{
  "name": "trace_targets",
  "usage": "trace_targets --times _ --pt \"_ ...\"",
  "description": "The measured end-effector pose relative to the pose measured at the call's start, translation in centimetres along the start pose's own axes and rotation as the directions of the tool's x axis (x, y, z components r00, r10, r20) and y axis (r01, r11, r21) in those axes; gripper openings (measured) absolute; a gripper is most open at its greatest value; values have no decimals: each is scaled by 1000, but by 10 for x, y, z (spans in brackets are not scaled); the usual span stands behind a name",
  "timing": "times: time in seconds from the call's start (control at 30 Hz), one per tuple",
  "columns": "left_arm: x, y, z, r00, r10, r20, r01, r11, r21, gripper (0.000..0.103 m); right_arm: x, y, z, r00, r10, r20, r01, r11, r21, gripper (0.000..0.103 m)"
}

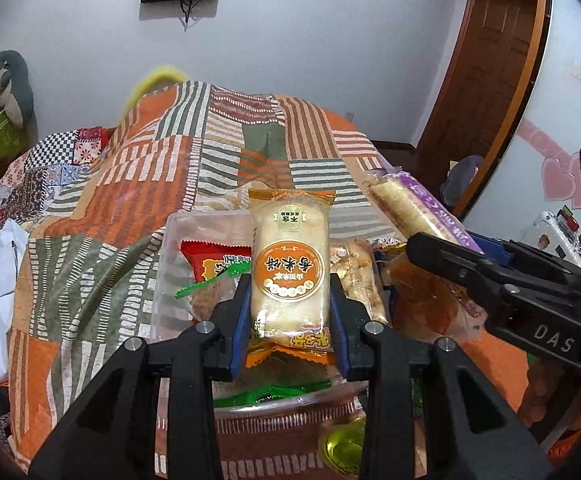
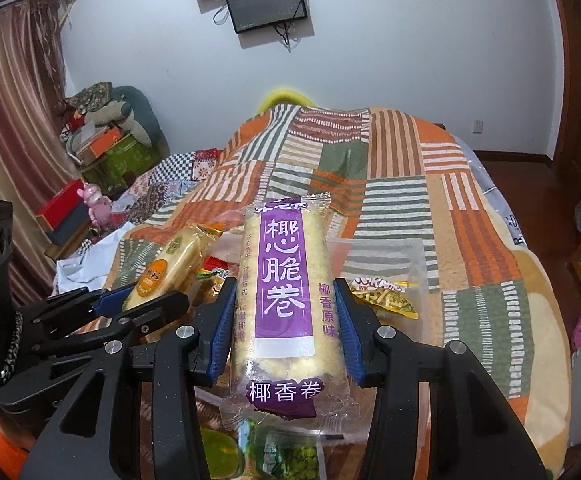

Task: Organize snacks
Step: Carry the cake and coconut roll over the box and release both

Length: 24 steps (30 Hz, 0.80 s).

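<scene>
Now I carry 2 snacks above the bedspread (image 2: 470, 216): my left gripper (image 1: 290, 312) is closed on the orange rice cracker pack (image 1: 290, 256), my right gripper (image 2: 288, 320) on the purple coconut roll pack (image 2: 286, 280), and next I think each must go into its clear tray (image 1: 162, 280).

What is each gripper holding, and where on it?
Left gripper clamps the orange rice-cracker packet across its lower half. Right gripper clamps the purple coconut-roll packet across its lower middle.
</scene>
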<state>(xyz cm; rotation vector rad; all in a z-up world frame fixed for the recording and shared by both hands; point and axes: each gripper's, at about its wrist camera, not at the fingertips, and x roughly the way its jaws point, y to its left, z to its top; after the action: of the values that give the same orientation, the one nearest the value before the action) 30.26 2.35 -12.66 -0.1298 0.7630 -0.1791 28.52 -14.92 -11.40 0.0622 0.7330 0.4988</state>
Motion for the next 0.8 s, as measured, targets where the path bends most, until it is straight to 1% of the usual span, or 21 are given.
trace_targets --times 0.2,0.27,0.33,0.5,0.57,0.6,0.63,0.8 --pt "15 -1 -2 999 -3 -41 3 1000 2 35 2 3 0 1000 -15 -6 15 1000 -26 43" --pt "14 -2 -3 999 1 -39 -1 1000 9 36 2 2 0 1000 -18 -10 18 999 -26 43" --pt "13 -3 -3 999 -3 -41 3 1000 7 39 1 1 0 1000 -7 -17 7 1000 -21 43" --pt "4 -1 -4 999 -18 -40 17 1000 -13 43 -5 -1 -1 1000 -3 -17 2 1000 -17 43" --pt "-3 -1 -4 999 -20 -33 19 1000 -19 48 -10 0 -1 1000 1 -17 -2 1000 -18 43" --pt "-5 -1 -4 1000 -14 -27 13 1000 -20 54 -14 0 -1 1000 1 -14 -1 1000 -22 43" --pt "-9 -1 -4 1000 -5 -19 5 1000 -20 57 -16 1 -2 1000 -1 -11 0 1000 -26 44" --pt "-30 -2 -8 1000 2 -3 -2 1000 -16 58 -34 2 -7 1000 -6 5 7 999 -39 47"
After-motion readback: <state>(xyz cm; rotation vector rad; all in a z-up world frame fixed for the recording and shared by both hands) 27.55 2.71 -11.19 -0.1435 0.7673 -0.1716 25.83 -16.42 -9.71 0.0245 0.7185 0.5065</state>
